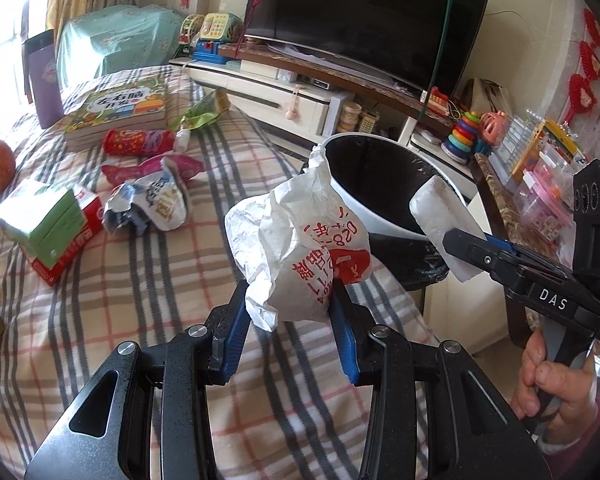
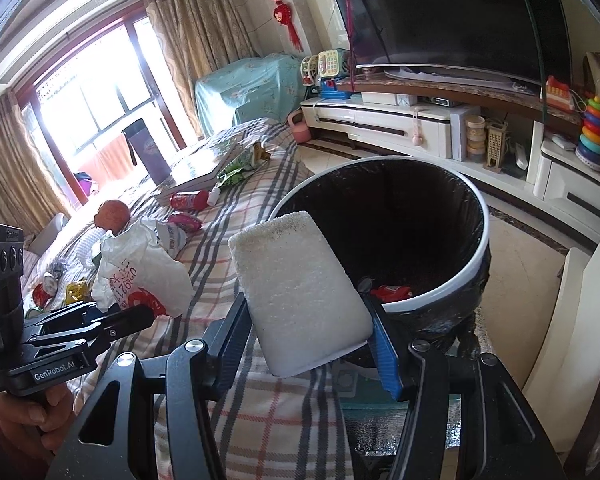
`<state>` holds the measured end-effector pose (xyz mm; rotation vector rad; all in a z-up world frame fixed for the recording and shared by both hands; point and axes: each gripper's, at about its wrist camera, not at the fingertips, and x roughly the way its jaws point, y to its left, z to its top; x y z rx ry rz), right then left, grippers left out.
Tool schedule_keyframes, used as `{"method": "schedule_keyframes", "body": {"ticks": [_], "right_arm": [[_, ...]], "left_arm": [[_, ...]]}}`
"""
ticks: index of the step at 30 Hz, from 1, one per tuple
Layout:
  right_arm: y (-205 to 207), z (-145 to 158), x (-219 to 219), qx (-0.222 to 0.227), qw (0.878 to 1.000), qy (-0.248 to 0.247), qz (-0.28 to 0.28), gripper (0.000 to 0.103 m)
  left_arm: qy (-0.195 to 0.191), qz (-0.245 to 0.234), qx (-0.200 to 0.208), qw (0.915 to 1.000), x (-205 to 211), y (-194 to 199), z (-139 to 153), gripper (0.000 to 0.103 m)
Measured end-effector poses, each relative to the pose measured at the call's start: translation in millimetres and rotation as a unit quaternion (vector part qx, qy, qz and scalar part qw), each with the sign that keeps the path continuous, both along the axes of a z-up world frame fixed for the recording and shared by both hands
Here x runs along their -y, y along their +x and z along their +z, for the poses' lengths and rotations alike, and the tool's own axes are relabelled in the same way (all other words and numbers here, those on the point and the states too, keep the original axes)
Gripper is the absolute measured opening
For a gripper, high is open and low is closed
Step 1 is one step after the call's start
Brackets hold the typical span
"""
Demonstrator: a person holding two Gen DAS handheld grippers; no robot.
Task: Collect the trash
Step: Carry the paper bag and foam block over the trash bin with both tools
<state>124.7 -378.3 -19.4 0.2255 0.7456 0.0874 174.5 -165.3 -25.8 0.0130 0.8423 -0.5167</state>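
I have both claws loaded. My left claw [image 1: 290, 312] is clamped on a crumpled white paper bag [image 1: 300, 248] with red print, and my right claw [image 2: 312, 344] is clamped on a white foam block [image 2: 300, 292], pinched by its sides.

The bin [image 2: 384, 240], lined with a black bag, sits just ahead of the right claw and ahead and to the right of the left one; the foam block's far end already overlaps its rim in the right wrist view. Something red [image 2: 392, 292] lies at the bottom, so I judge at least one piece is already in.

Neither load is dropped yet. Plenty remains on the checked blanket [image 1: 172, 280] ahead and to the left of the left claw: a crushed white wrapper [image 1: 156, 204], a pink wrapper [image 1: 156, 166], a red tube [image 1: 140, 142] and a green packet [image 1: 204, 114]. The books [image 1: 120, 116] and the green box [image 1: 40, 216] look like keepers, though I cannot be sure. I would call the job early to midway.
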Motion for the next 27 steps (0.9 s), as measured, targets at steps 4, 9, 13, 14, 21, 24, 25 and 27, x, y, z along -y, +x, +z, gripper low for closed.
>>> {"method": "schedule_keyframes", "body": {"ticks": [4, 9, 13, 14, 21, 24, 25, 27], "right_arm": [[0, 2, 8, 0.001, 1.0, 0.001, -0.007, 0.057], [2, 4, 18, 0.003, 1.0, 0.001, -0.014, 0.057], [5, 5, 25, 0.003, 1.0, 0.001, -0.019, 0.057], [5, 5, 27, 0.003, 1.0, 0.001, -0.021, 0.057], [15, 9, 37, 0.001, 1.0, -0.006, -0.027, 0.057], [20, 10, 42, -0.001, 1.0, -0.008, -0.03, 0.057], [21, 10, 43, -0.002, 1.0, -0.008, -0.03, 0.057], [23, 10, 45, -0.004, 0.999, -0.009, -0.031, 0.057]], "left_arm": [[0.001, -0.011, 0.005, 0.9999, 13, 3, 4, 0.037], [0.004, -0.022, 0.007, 0.9997, 27, 6, 7, 0.037], [0.007, -0.03, 0.008, 0.9995, 37, 10, 9, 0.037], [0.009, -0.032, 0.009, 0.9994, 40, 11, 9, 0.037], [0.016, -0.044, 0.009, 0.9989, 57, 20, 9, 0.037], [0.019, -0.049, 0.011, 0.9985, 64, 23, 10, 0.037], [0.021, -0.052, 0.011, 0.9984, 67, 25, 10, 0.037], [0.023, -0.055, 0.011, 0.9982, 70, 28, 10, 0.037]]}}
